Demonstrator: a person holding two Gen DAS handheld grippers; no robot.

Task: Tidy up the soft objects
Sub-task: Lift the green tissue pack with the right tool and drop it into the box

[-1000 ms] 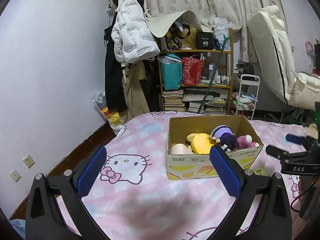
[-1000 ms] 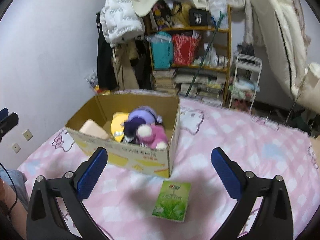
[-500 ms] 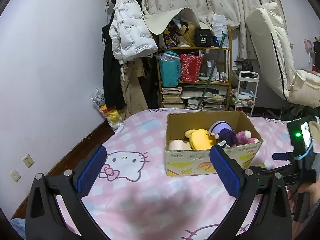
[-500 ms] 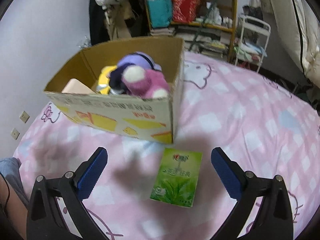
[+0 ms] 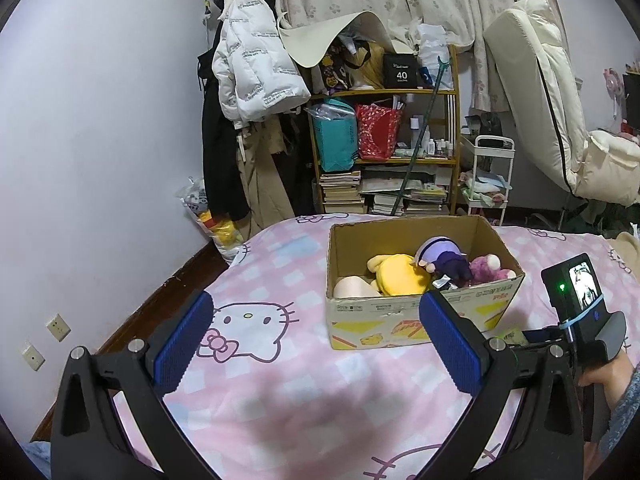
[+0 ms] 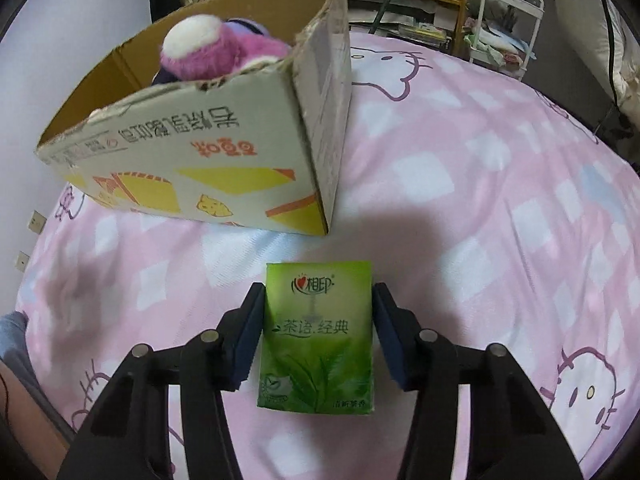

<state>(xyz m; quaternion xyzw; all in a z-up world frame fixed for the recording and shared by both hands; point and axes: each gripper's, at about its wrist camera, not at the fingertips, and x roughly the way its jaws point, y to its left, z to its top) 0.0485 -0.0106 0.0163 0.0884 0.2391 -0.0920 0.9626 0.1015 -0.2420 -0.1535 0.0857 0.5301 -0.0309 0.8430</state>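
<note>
One tissue pack (image 6: 316, 340) between right tool (image 6: 318, 334) pads; one box (image 6: 224, 148), left tool (image 5: 316, 344) spread.

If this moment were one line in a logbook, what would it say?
right gripper: shut on green tissue pack | left gripper: open, idle | cardboard box: holds plush toys

box wall (image 6: 208, 128) hides most of the pink plush (image 6: 216, 54) — small shelf bottles (image 5: 436, 146) too tiny to tell.

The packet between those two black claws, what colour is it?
Green, with leaf artwork and dark lettering. The tissue packet shows best in the right wrist view, between the right gripper fingers.
</note>
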